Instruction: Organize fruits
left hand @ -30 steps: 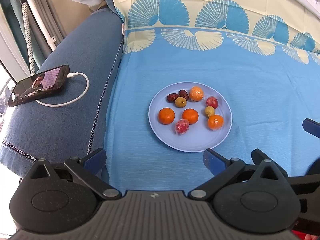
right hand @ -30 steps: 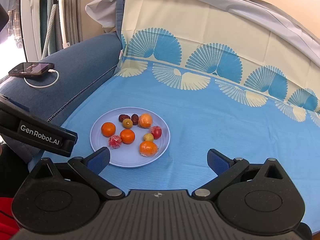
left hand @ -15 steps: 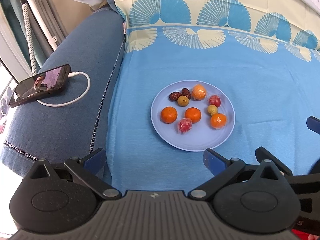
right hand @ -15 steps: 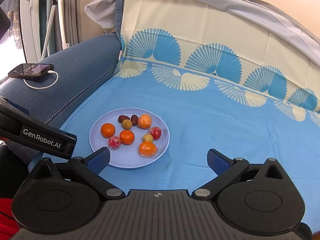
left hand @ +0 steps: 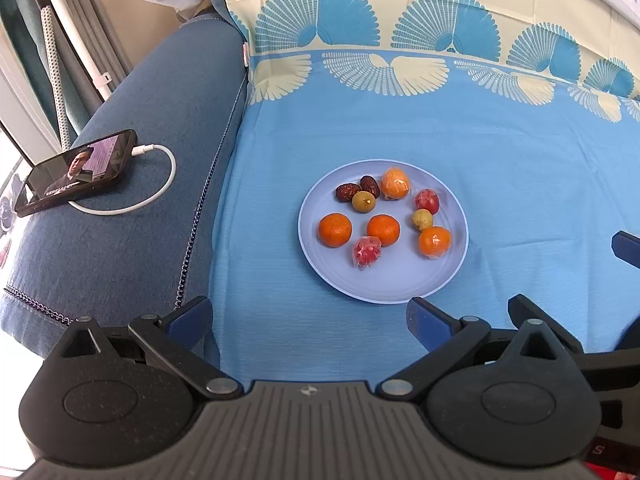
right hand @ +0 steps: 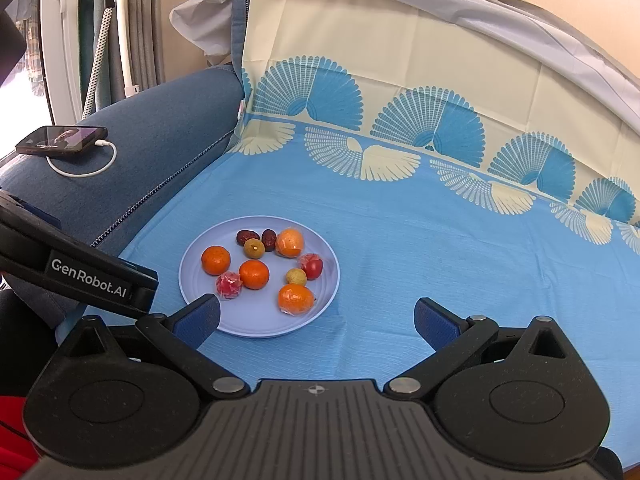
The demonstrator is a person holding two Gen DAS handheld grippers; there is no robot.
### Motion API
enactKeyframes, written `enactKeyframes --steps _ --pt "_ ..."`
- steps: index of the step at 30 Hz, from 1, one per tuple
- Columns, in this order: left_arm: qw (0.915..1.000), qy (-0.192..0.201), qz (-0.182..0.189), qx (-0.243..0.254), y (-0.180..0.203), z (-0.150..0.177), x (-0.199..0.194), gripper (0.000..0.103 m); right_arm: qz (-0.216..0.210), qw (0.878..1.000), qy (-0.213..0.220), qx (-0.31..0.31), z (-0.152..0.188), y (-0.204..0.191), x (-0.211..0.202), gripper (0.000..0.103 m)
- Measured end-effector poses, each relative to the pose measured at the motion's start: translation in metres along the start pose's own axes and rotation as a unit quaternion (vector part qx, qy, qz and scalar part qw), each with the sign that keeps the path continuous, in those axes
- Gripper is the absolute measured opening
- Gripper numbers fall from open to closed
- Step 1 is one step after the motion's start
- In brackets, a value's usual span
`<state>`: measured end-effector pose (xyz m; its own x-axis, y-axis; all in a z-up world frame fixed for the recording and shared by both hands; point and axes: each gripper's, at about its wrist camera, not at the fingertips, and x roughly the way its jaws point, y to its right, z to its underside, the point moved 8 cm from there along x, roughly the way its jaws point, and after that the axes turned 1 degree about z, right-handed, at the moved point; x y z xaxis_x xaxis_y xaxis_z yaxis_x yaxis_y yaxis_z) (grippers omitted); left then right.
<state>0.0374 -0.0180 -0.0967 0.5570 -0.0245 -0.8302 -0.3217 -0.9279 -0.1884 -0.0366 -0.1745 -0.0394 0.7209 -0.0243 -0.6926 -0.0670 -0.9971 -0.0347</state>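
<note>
A pale blue plate (left hand: pixel 400 284) (right hand: pixel 260 320) lies on the blue cloth and holds several fruits: bare oranges (left hand: pixel 335 230) (right hand: pixel 215 260), wrapped oranges (left hand: pixel 434 242) (right hand: pixel 295 299), two dark red dates (left hand: pixel 347 191) (right hand: pixel 247 237), small yellow-green fruits (left hand: pixel 363 201) (right hand: pixel 254 248) and wrapped red fruits (left hand: pixel 366 251) (right hand: pixel 229 285). My left gripper (left hand: pixel 308 322) is open and empty, just short of the plate's near edge. My right gripper (right hand: pixel 316 318) is open and empty, over the plate's near right edge. The left gripper's body (right hand: pixel 80 276) shows at the left of the right wrist view.
A phone (left hand: pixel 76 170) (right hand: pixel 62 140) on a white charging cable (left hand: pixel 160 184) lies on the dark blue armrest (left hand: pixel 132 220) to the left. The cloth (left hand: pixel 500 184) with a fan pattern runs up the backrest behind. The right gripper's finger (left hand: pixel 626 248) shows at the right edge.
Both grippers have drifted slightly nearer the plate, which sits a little further right in both views. Jaws stay open; no fruit has moved.
</note>
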Motion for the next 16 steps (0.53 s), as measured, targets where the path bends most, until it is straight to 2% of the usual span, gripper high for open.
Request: enactKeyframes --steps 16 --pt "1.0000 0.000 -0.001 0.006 0.0032 -0.0005 0.0018 0.103 -0.003 1.000 -0.003 0.004 0.0002 0.0008 0.0029 0.102"
